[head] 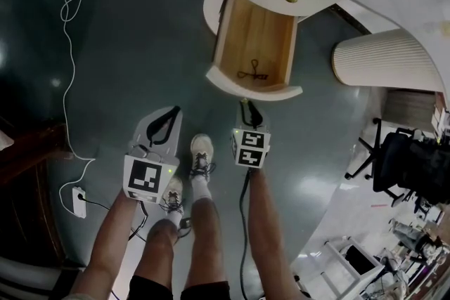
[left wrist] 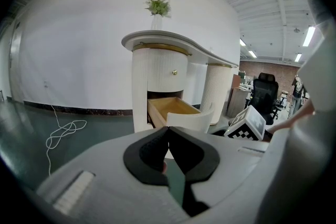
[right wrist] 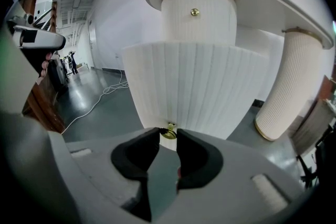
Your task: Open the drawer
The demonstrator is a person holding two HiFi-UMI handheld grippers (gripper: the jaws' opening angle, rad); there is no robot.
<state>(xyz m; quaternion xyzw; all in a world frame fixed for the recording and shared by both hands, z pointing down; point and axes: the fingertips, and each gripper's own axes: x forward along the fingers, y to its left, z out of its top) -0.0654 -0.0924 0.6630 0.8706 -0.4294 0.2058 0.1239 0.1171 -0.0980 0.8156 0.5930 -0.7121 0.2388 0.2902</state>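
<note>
At the drawer front [right wrist: 194,86], the knob [right wrist: 169,135] is clamped by the right gripper [right wrist: 168,132]; the left gripper [left wrist: 168,129] is closed, empty, over open floor [head: 126,46].

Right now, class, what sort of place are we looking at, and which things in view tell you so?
Probably an open-plan office or studio: a black office chair stands at the far side, strip lights line a high ceiling, and a white fluted console table has its wooden drawer pulled open.
</note>
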